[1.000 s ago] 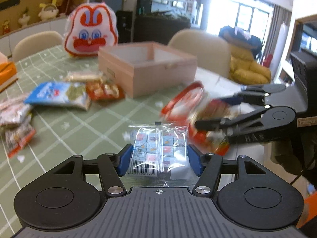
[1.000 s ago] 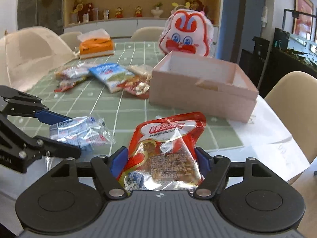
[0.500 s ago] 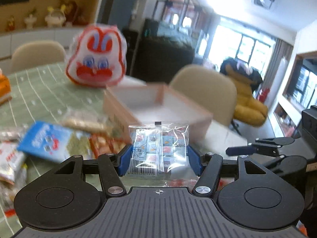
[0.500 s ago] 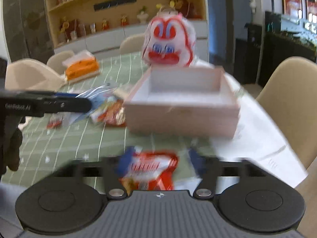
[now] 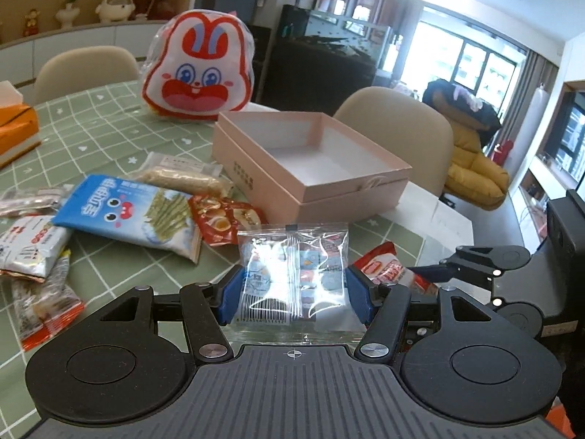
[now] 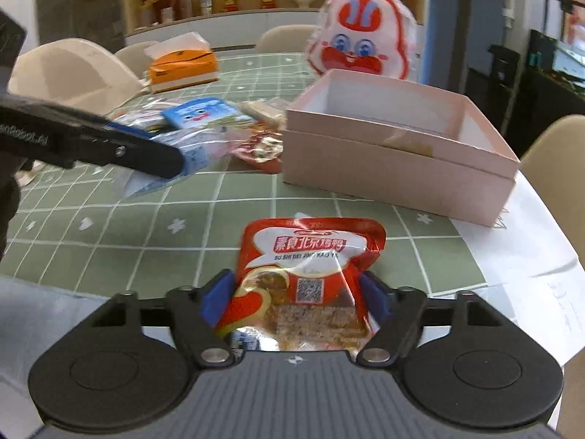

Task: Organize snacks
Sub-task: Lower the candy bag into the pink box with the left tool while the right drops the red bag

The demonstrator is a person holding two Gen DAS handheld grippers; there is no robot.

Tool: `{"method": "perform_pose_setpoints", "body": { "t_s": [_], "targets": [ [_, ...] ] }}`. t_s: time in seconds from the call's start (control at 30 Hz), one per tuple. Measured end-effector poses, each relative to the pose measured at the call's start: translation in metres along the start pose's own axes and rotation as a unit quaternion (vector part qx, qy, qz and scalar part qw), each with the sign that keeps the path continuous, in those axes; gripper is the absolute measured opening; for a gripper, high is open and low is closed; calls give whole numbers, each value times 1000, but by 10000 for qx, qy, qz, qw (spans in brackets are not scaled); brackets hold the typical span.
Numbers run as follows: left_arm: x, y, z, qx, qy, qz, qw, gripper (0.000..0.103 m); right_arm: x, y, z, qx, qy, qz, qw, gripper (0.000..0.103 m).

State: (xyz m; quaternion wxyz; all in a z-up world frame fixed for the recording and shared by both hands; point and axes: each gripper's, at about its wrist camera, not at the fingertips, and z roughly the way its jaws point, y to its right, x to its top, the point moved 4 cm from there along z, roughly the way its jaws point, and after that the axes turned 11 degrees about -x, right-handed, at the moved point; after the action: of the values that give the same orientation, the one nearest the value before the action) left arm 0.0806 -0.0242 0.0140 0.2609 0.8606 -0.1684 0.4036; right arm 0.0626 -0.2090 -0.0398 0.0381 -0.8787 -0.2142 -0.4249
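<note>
My left gripper (image 5: 292, 285) is shut on a clear packet of small blue sweets (image 5: 292, 274), held above the table in front of the open pink box (image 5: 310, 168). The right wrist view shows that gripper (image 6: 161, 157) at the left with the clear packet (image 6: 197, 146). My right gripper (image 6: 294, 292) has a red snack packet (image 6: 310, 256) lying flat between its jaws near the table's front edge. The jaws are closing, and the blue pads (image 6: 219, 296) stand right at the packet's sides without squeezing it. In the left wrist view the red packet (image 5: 384, 269) shows at the right gripper (image 5: 431, 274).
Several snack packets lie left of the box, among them a blue one (image 5: 124, 212) and a red one (image 5: 223, 219). A rabbit-faced bag (image 5: 199, 69) stands behind the box. An orange tissue box (image 6: 182, 67) sits far left. Chairs ring the green checked tablecloth (image 6: 146, 226).
The left gripper rose and moved closer to the box with the clear packet. The right gripper let go its squeeze on the red packet, which now lies flat instead of bowed.
</note>
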Motion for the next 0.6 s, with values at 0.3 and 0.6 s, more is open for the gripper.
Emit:
{"method": "perform_pose_setpoints", "body": {
  "t_s": [0.3, 0.6],
  "targets": [
    [-1, 20, 11, -230, 48, 15, 9997, 65, -1, 7, -9, 4, -66, -41, 10000, 49],
    [19, 31, 19, -577, 412, 33, 9975, 65, 17, 45, -33, -335, 83, 486, 9982, 49]
  ]
}}
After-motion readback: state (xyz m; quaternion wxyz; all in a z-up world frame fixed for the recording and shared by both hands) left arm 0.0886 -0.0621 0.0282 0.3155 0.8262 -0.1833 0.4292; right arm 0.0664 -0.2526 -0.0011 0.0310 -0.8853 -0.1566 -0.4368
